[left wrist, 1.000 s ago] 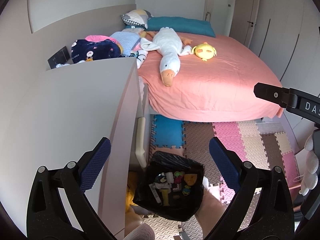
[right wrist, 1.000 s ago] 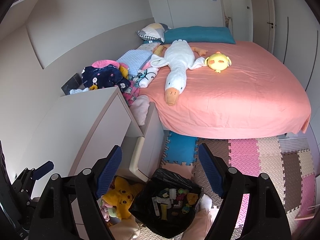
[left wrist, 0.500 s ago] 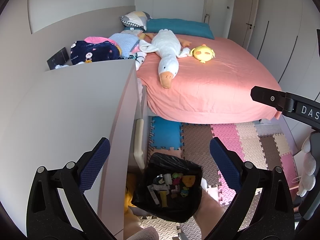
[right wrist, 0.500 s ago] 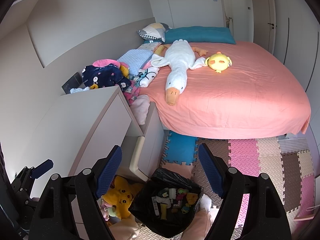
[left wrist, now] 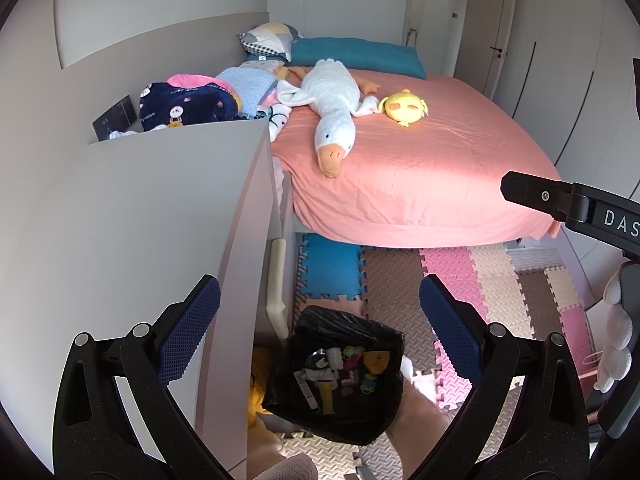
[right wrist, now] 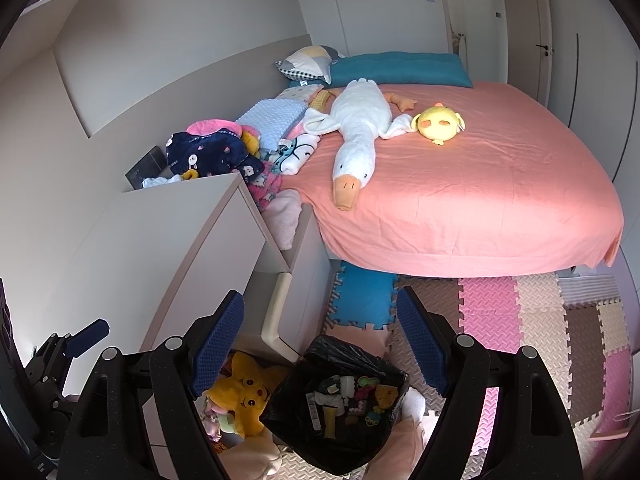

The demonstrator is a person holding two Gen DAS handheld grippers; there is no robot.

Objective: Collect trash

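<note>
Nothing has shifted; both grippers' fingers (left wrist: 192,328) stay spread above trash bag (left wrist: 340,380)

Left gripper (left wrist: 320,328) and right gripper (right wrist: 320,340) both angling downward, jaws standing wide apart with nothing between the blue pads; right gripper's black finger reaching into the left view's right edge, the two hovering side by side

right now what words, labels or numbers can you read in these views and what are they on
"DAS": white letters, cut off by the frame edge, on the black right gripper body in the left wrist view.
White lettering on the navy blanket: too blurred to read.
Labels on the trash in the black trash bag: too small to read.
</note>
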